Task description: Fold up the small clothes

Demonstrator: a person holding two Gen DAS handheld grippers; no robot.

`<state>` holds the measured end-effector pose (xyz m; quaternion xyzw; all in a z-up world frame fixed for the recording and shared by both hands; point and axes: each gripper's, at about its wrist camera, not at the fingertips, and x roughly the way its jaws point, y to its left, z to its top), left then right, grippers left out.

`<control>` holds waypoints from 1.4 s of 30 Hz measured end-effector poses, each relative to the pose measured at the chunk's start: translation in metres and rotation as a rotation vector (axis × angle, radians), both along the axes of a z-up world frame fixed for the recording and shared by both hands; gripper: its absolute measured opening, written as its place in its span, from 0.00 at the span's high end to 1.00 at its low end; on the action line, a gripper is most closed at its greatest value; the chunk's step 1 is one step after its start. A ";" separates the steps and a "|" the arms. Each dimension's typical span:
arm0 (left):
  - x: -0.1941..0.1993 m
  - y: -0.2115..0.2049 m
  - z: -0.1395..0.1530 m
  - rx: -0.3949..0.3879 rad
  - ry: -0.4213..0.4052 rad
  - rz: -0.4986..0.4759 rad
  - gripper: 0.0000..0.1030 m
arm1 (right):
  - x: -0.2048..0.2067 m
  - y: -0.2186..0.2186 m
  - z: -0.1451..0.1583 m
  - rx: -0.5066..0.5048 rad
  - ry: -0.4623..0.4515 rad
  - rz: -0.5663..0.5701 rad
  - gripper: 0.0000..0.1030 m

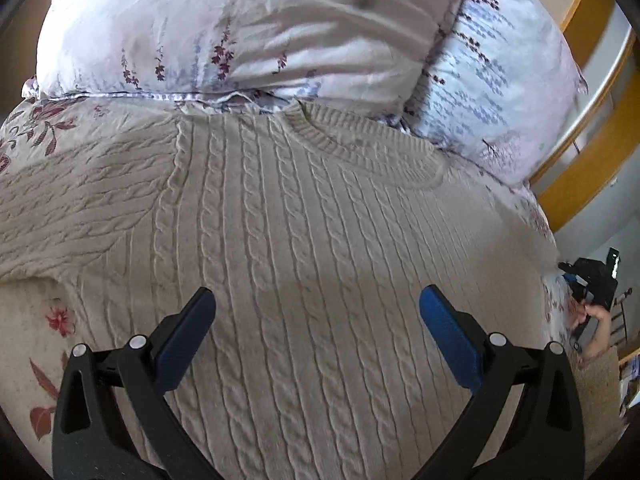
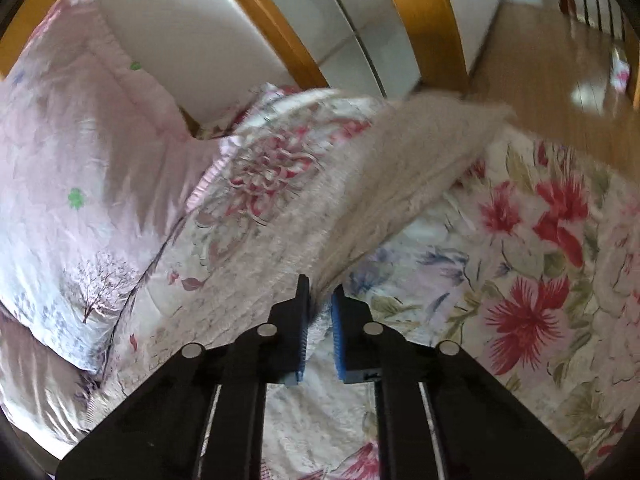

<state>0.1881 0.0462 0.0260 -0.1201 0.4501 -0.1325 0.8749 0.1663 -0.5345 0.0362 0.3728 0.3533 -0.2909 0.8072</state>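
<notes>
A cream cable-knit sweater [image 1: 304,216] lies spread flat on the flowered bedspread [image 1: 36,344], its ribbed collar [image 1: 360,144] toward the pillows. Above its chest my left gripper [image 1: 318,304] hangs wide open, blue pads apart, nothing between them. In the right wrist view one sleeve of the sweater [image 2: 404,168] runs away from the camera over the bedspread [image 2: 532,264], blurred. My right gripper [image 2: 320,300] is shut on the near end of that sleeve, the knit pinched between its blue pads.
Two pale flowered pillows [image 1: 256,28] lie at the head of the bed, beyond the collar. A wooden bed frame [image 1: 592,160] and the wooden floor [image 2: 552,60] lie past the bed's edge. A hand with the other gripper [image 1: 592,292] shows at the far right.
</notes>
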 end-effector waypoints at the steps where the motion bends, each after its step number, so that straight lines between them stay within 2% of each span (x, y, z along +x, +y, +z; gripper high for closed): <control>1: 0.001 0.000 0.000 0.007 -0.013 -0.002 0.02 | 0.004 0.009 0.011 -0.042 -0.013 0.029 0.91; 4: 0.002 -0.005 0.003 0.013 -0.050 -0.049 0.02 | 0.021 0.044 0.043 -0.126 -0.084 0.149 0.91; 6: 0.003 -0.005 0.004 -0.009 -0.052 -0.061 0.02 | 0.030 0.068 0.058 -0.141 -0.133 0.231 0.91; 8: 0.005 -0.003 0.004 -0.044 -0.047 -0.059 0.02 | 0.040 0.111 0.075 -0.137 -0.195 0.371 0.91; 10: 0.006 0.001 0.004 -0.082 -0.045 -0.043 0.02 | 0.050 0.156 0.079 -0.122 -0.224 0.511 0.91; 12: 0.006 0.004 0.005 -0.119 -0.048 -0.029 0.02 | 0.060 0.197 0.073 -0.101 -0.217 0.639 0.91; 13: 0.006 0.005 0.005 -0.131 -0.051 -0.026 0.02 | 0.067 0.229 0.061 -0.078 -0.188 0.737 0.91; 17: 0.004 0.007 0.006 -0.178 -0.069 -0.022 0.02 | 0.079 0.289 0.013 -0.028 -0.048 0.880 0.91; 20: 0.003 0.007 0.006 -0.177 -0.073 -0.027 0.02 | 0.085 0.289 -0.003 0.026 -0.007 0.863 0.90; 22: 0.003 0.007 0.006 -0.186 -0.075 -0.033 0.02 | 0.083 0.280 -0.002 0.087 -0.025 0.836 0.82; 24: 0.004 0.008 0.005 -0.196 -0.071 -0.038 0.02 | 0.073 0.270 0.002 0.124 -0.050 0.791 0.48; 26: 0.004 0.008 0.004 -0.202 -0.068 -0.040 0.02 | 0.069 0.249 0.004 0.162 -0.084 0.716 0.41; 30: 0.005 0.010 0.002 -0.225 -0.057 -0.040 0.02 | 0.067 0.211 0.000 0.238 -0.087 0.550 0.41; 32: 0.006 0.013 0.001 -0.240 -0.051 -0.035 0.02 | 0.066 0.195 -0.003 0.239 -0.073 0.456 0.43; 34: 0.006 0.018 0.001 -0.261 -0.049 -0.023 0.02 | 0.068 0.185 -0.003 0.206 -0.061 0.400 0.56; 35: 0.006 0.020 0.001 -0.270 -0.050 -0.017 0.02 | 0.071 0.185 -0.001 0.169 -0.048 0.388 0.68; 36: 0.007 0.022 0.001 -0.280 -0.050 -0.011 0.02 | 0.074 0.186 0.002 0.128 -0.035 0.386 0.81; 38: 0.007 0.025 0.001 -0.295 -0.047 -0.005 0.02 | 0.082 0.202 0.016 0.017 -0.032 0.420 0.88; 42: 0.009 0.030 0.001 -0.342 -0.041 0.001 0.05 | 0.092 0.261 0.055 -0.148 -0.134 0.594 0.90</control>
